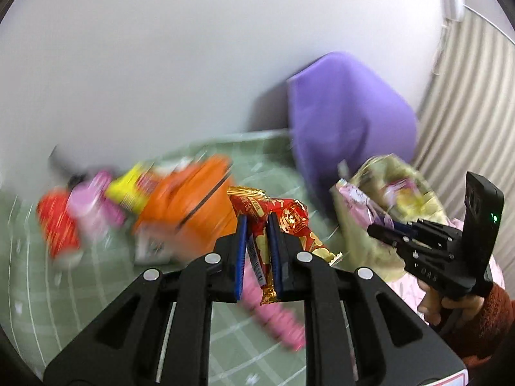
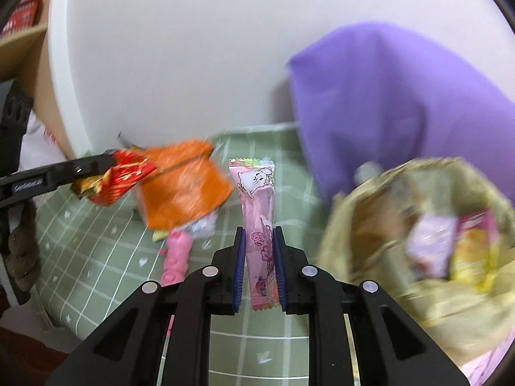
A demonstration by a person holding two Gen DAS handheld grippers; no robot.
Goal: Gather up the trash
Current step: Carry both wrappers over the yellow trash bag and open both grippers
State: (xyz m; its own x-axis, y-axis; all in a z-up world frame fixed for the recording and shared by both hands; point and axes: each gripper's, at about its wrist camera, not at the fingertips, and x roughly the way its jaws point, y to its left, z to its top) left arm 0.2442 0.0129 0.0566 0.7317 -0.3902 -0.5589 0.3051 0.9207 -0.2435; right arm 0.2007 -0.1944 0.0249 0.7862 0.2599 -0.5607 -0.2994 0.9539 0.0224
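Mid-collection, the left tool point(image 1: 257, 251) is clamped on a crinkled red-and-gold foil wrapper point(image 1: 276, 222) and the right tool point(image 2: 259, 267) on a long pink plastic sachet point(image 2: 259, 225), both lifted over the green checked bedsheet point(image 2: 96, 257); next, probably, release into the yellowish trash bag point(image 2: 402, 225) at right.

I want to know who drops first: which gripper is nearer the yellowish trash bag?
Right. The right gripper, clamping the pink wrapper, sits right beside the yellowish trash bag. The left gripper, clamping the red wrapper, is farther off, over the green cloth.
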